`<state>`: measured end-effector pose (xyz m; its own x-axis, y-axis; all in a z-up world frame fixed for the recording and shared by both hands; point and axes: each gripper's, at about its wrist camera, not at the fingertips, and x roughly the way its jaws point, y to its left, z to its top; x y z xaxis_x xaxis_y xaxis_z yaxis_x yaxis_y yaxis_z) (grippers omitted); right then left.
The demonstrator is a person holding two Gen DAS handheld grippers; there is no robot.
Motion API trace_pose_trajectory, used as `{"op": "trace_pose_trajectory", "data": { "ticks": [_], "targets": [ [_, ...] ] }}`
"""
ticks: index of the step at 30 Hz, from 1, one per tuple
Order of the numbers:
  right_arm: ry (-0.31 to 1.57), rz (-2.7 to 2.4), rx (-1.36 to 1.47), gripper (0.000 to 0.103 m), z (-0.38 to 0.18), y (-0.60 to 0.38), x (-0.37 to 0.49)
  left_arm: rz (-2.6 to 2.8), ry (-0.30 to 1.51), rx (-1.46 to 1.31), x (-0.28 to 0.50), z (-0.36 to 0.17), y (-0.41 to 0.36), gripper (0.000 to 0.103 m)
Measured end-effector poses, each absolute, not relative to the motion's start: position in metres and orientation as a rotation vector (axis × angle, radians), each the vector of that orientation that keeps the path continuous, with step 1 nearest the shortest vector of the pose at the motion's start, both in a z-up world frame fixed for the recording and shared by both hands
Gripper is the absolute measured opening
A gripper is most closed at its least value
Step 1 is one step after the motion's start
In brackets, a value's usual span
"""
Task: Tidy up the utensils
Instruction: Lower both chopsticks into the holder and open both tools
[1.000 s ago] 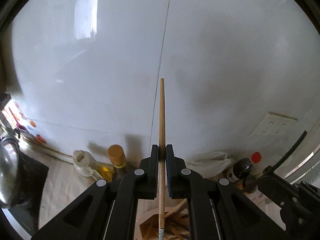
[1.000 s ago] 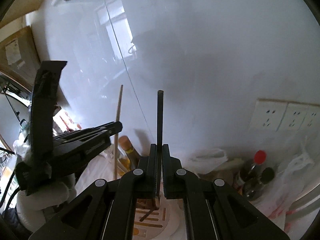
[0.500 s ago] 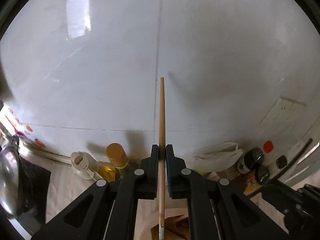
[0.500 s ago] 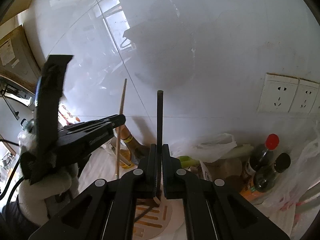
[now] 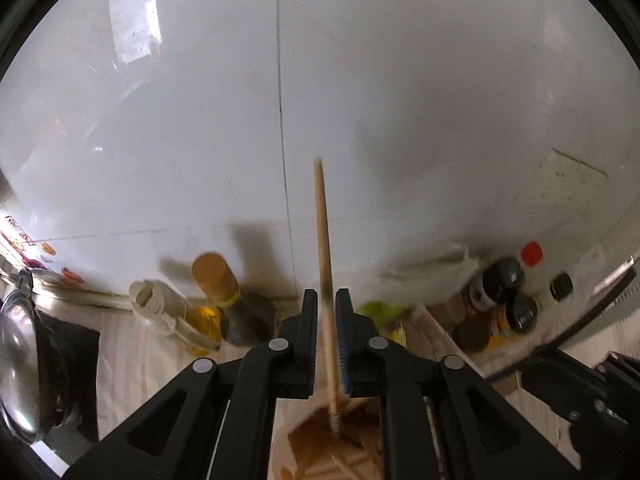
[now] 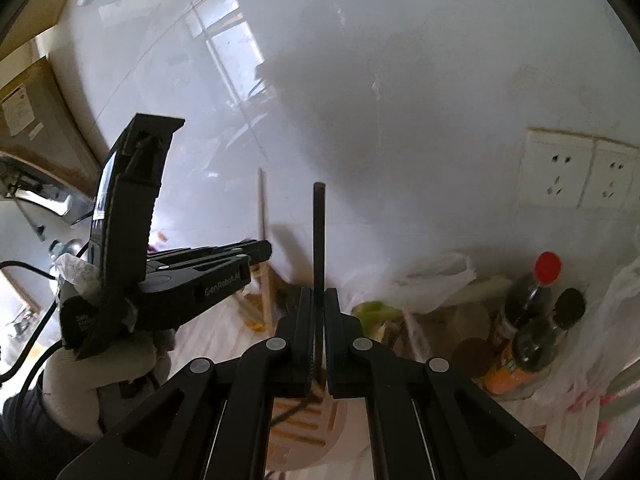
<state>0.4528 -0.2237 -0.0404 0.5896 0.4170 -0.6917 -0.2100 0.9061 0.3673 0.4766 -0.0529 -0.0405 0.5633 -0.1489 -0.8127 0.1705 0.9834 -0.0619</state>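
A pale wooden chopstick [image 5: 322, 220] stands between the jaws of my left gripper [image 5: 327, 296]. The jaws are opening: a gap shows on the stick's left side and it leans on the right pad. Its lower end sits in the slotted wooden top of a round utensil holder [image 5: 316, 440]. My right gripper [image 6: 319, 292] is shut on a dark chopstick [image 6: 319, 232], held upright above the same holder [image 6: 304, 424]. In the right wrist view the left gripper [image 6: 258, 254] reaches in from the left in a white-gloved hand [image 6: 80, 380], with the wooden chopstick [image 6: 262, 208] at its tips.
A white tiled wall is close behind. A yellow-capped oil bottle [image 5: 214, 276] and a white bottle [image 5: 156, 304] stand left of the holder. Dark sauce bottles [image 6: 536, 300], a plastic bag [image 6: 432, 280] and wall sockets [image 6: 576, 172] are at the right. A shiny pot lid [image 5: 16, 360] sits far left.
The left jaws have parted a little, and the wooden chopstick now tilts and sits lower, its end in the holder. The right gripper still holds the dark chopstick upright.
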Motion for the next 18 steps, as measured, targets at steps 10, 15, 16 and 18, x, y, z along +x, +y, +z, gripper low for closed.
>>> {"op": "trace_pose_trajectory", "data": {
  "ticks": [10, 15, 16, 18],
  "targets": [
    [0.902, 0.371, 0.234, 0.041, -0.034, -0.229, 0.438, -0.029, 0.783, -0.024, 0.406, 0.014, -0.004, 0.096],
    [0.871, 0.316, 0.127, 0.076, -0.029, -0.222, 0.415, 0.083, 0.696, -0.033, 0.356, 0.013, 0.01, 0.103],
    [0.859, 0.285, 0.089, 0.092, -0.029, -0.22, 0.407, 0.105, 0.69, -0.03, 0.349, 0.012, 0.01, 0.103],
    [0.841, 0.239, 0.04, 0.103, -0.032, -0.216, 0.393, 0.142, 0.664, -0.022, 0.328, 0.005, 0.009, 0.103]
  ]
}}
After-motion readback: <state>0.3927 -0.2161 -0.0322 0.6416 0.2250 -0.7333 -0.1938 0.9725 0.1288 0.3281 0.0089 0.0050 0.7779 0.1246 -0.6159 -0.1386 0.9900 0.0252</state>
